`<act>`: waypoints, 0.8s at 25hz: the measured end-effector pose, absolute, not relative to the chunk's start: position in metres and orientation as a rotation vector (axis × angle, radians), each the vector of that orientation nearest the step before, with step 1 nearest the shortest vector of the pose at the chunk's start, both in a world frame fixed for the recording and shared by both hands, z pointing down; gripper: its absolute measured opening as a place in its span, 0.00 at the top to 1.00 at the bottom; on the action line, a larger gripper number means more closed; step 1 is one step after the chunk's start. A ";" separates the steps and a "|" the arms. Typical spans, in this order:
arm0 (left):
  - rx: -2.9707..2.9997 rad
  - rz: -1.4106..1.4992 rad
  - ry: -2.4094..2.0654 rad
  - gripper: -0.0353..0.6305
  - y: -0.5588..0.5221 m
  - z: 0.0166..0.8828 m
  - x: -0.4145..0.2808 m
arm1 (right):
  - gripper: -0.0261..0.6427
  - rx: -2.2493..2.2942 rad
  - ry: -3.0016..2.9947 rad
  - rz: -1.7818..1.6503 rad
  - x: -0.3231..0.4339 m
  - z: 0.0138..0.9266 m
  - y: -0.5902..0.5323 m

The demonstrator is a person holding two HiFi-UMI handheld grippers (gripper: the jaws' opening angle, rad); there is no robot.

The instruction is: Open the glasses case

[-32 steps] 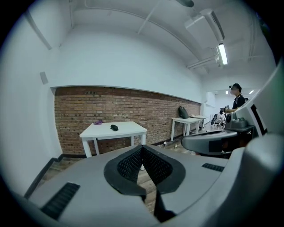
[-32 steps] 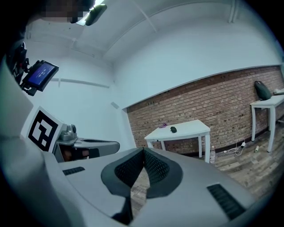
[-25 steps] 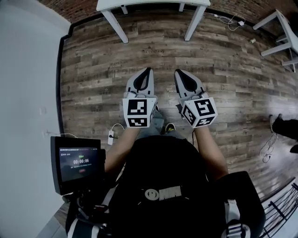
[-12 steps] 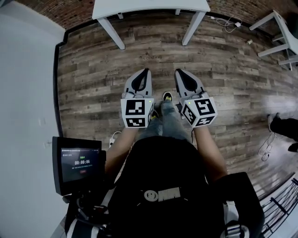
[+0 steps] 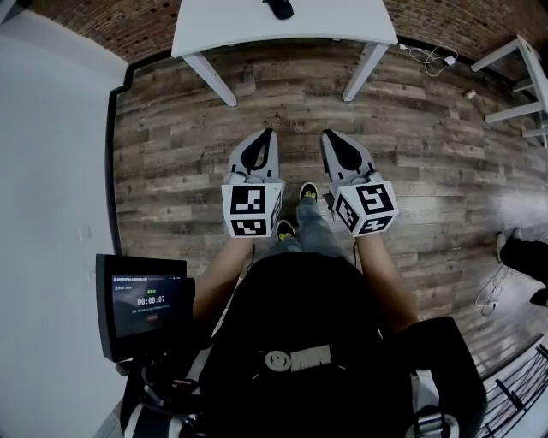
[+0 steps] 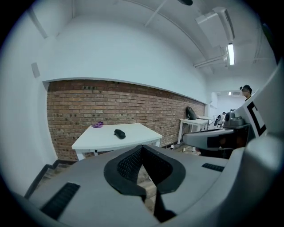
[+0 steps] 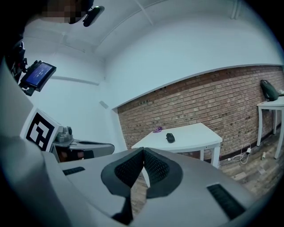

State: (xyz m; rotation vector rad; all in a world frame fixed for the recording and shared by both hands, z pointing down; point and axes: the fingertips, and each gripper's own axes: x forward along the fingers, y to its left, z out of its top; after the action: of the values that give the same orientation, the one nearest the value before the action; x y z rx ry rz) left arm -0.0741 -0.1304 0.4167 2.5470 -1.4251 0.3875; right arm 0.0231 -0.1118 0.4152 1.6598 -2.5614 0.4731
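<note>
The wooden floor (image 5: 171, 128) fills most of the head view. The white surface (image 5: 240, 26) lies across its 12 o'clock edge, well apart from both tongs. The glasses case (image 5: 278, 8) rests on that surface at 12 o'clock, a small dark shape that looks closed.

The left tongs (image 5: 272, 130) and the right tongs (image 5: 326, 133) are held side by side, aimed at 12 o'clock. Each pair is pressed together on nothing.

The step in hand looks like the approach, since the case is out of reach. To do it well, walk up square to the surface so the case ends up between the two tongs rather than off to one side. Spread both pairs only once they are near it. One pair should then steady the base while the other goes for the lid's front lip. A light case would probably slide if pushed from one side only.

The head view alone shows the stretch of floor left to cross, the person's shoes (image 5: 308, 190) and a screen (image 5: 141, 301) at 8 o'clock. It cuts the case off at the frame edge.

The gripper views show the whole case, at 10 o'clock from the left tips and 2 o'clock from the right tips. They also show the brick wall (image 6: 111, 106) behind the surface. A small purple thing (image 6: 97, 125) lies beyond the case, which the head view does not show.
</note>
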 end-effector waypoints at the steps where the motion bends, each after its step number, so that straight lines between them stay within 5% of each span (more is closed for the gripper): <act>1: 2.547 0.389 -1.432 0.95 -0.141 0.416 -0.070 | 0.95 1.658 -2.565 0.477 0.028 0.416 -0.122; 20: 2.539 0.416 -1.496 0.95 -0.260 0.406 -0.035 | 0.95 1.619 -2.623 0.491 0.068 0.409 -0.246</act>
State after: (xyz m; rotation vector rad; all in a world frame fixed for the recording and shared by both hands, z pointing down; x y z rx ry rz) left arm -0.0352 -0.2601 0.4065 2.5387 -1.4962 0.4159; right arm 0.0684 -0.2460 0.4087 1.6188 -2.6234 0.4906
